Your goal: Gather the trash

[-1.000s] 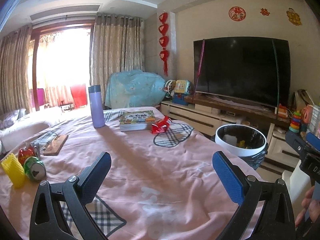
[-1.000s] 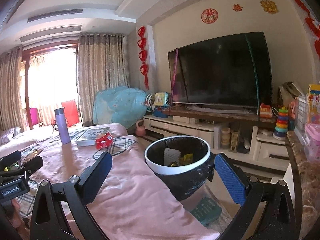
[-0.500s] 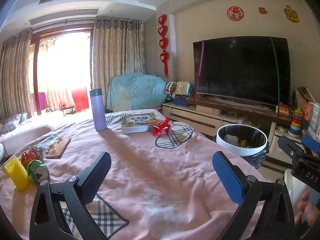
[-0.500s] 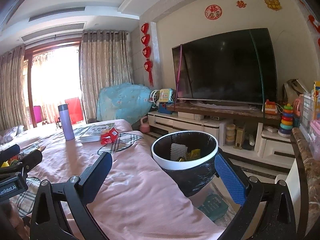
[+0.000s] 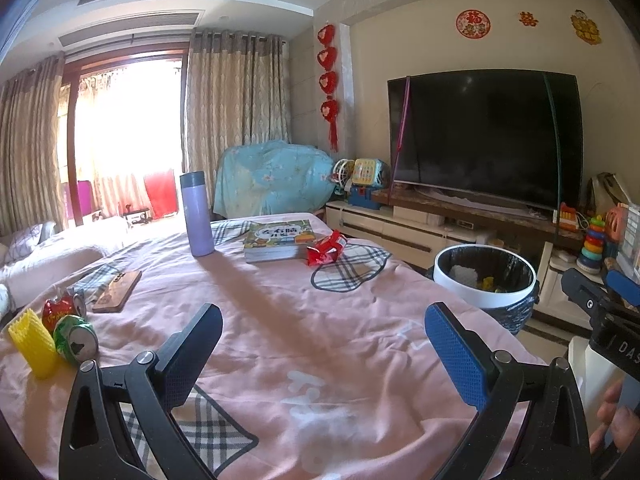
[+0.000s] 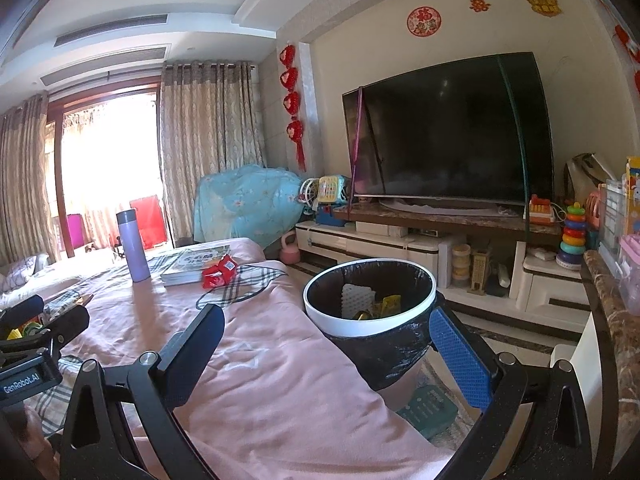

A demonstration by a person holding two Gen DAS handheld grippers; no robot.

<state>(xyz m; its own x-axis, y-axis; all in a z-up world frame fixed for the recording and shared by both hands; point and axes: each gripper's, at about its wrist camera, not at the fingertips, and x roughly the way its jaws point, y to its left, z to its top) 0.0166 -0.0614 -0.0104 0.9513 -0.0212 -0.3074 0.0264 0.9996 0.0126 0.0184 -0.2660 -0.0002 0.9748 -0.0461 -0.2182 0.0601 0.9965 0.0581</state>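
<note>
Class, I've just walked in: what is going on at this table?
A person holds two grippers over a table covered in a pink cloth, collecting trash. Both the left gripper and right gripper are open and empty. The bin beside the table already holds some scraps. A red wrapper, a crushed can and a yellow sleeve are not yet collected.

The bench is covered by a matt pink cloth (image 5: 280,320) with plaid patches. A crinkled glossy red foil wrapper (image 5: 326,247) and a dented shiny green metal can (image 5: 76,338) are seen on it. The white-rimmed bin (image 6: 370,300) is lined with glossy black plastic.
</note>
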